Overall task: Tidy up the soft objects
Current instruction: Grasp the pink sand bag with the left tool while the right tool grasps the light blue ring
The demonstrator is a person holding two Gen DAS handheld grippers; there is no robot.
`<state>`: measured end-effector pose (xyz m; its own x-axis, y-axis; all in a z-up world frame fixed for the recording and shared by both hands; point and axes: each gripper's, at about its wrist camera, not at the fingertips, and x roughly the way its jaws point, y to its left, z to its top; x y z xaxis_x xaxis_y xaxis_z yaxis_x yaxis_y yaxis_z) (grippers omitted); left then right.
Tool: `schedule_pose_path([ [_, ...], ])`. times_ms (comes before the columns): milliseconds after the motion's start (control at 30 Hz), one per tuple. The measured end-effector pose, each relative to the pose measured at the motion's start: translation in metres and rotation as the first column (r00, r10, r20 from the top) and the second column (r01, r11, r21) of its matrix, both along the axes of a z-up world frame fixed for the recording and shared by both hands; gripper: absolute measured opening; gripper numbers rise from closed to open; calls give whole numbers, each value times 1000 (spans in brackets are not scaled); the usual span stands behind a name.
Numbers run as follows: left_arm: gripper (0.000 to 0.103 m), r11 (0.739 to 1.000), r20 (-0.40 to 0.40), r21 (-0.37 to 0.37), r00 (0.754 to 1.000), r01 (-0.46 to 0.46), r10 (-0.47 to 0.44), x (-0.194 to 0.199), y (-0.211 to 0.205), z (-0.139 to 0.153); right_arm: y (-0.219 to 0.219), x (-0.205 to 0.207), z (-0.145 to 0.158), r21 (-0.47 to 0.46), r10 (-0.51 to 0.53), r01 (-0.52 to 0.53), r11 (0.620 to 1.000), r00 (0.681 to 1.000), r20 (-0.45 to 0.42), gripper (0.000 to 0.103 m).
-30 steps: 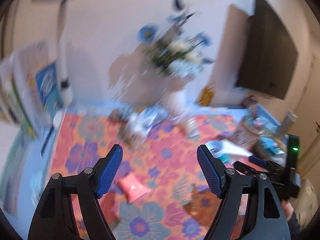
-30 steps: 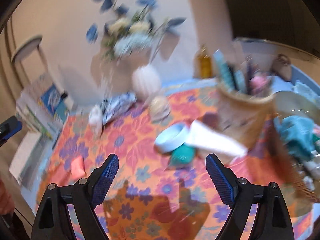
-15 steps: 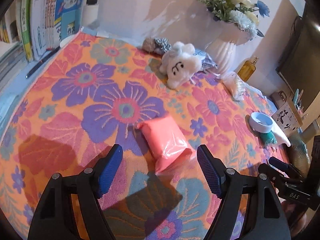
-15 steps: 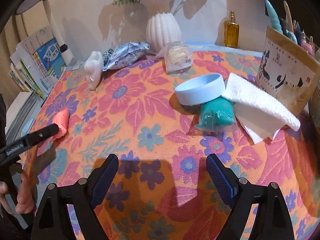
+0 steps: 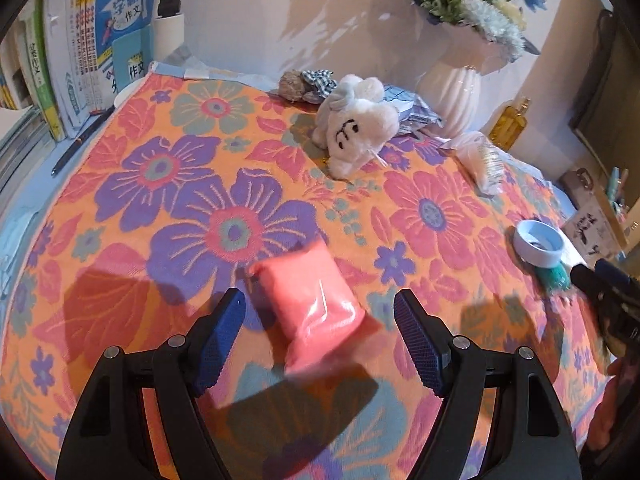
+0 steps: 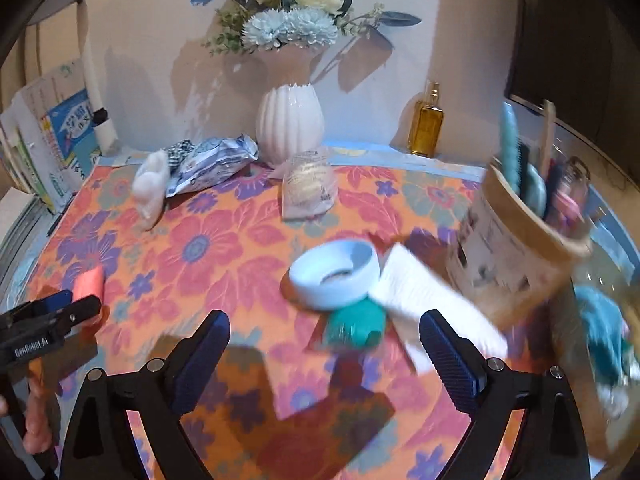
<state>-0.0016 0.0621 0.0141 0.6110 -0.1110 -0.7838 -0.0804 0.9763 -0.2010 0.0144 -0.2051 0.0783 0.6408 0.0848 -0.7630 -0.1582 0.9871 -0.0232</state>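
Surface [image 5: 168,168], covered by an orange cloth with large purple and pink flowers, fills both views.

Paper-wrapped holder [image 6: 516,256] of combs and brushes, at 3 o'clock in the right wrist view, tilted and blurred.

White ribbed vase [image 6: 290,122] of blue and cream flowers, at 12 o'clock against the wall; an amber bottle [image 6: 429,124] stands to its right.

Row of upright books [image 5: 92,44], at 10 o'clock in the left wrist view, along the edge of the surface.

Left claw [image 5: 318,336], at 6 o'clock in its own view: jaws apart, both pads clear of the pink packet [image 5: 312,304], which lies flat on the cloth between and just beyond the fingertips.

Right claw [image 6: 324,354], at 6 o'clock in its own view: jaws opening, wide apart, nothing pressed between them; the teal soft lump [image 6: 356,324] lies on the cloth in the gap just ahead.

White folded towel [image 6: 432,300], at 4 o'clock from the centre, touching the teal lump.

White plush toy [image 5: 356,124], at 12 o'clock in the left wrist view, lying near the vase.

Printed foil bag [image 6: 212,164], just left of the vase base; a clear bag [image 6: 308,190] lies in front of the vase.

Pale blue ring-shaped dish [image 6: 334,276], resting against the top of the teal lump.
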Motion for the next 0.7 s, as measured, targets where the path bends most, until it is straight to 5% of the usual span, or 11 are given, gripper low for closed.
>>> schedule_pose_path([
  [300, 75, 996, 15, 85, 1000, -11, 10, 6, -10, -6, 16, 53, -28, -162, -11, 0, 987, 998, -69, 94],
  [333, 75, 995, 16, 96, 1000, -11, 10, 7, -11, -6, 17, 58, -34, -189, -26, 9, 982, 996, -88, 91],
  [400, 75, 994, 14, 103, 1000, -25, 24, 7, -12, -6, 16, 61, -41, -191, -24, 4, 982, 995, -101, 67],
  [467, 64, 995, 23, 98, 999, -29, 27, 7, -11, -6, 16, 60, -42, -183, -21, 4, 983, 996, -90, 66],
  [533, 38, 996, 38, 89, 999, -24, 21, 5, -10, -5, 17, 55, -36, -189, -18, 7, 982, 998, -54, 66],
  [700, 36, 998, 60, 54, 998, -13, 9, 1, -8, -3, 25, 30, -7, -119, 42, -39, 992, 999, 24, 66],
])
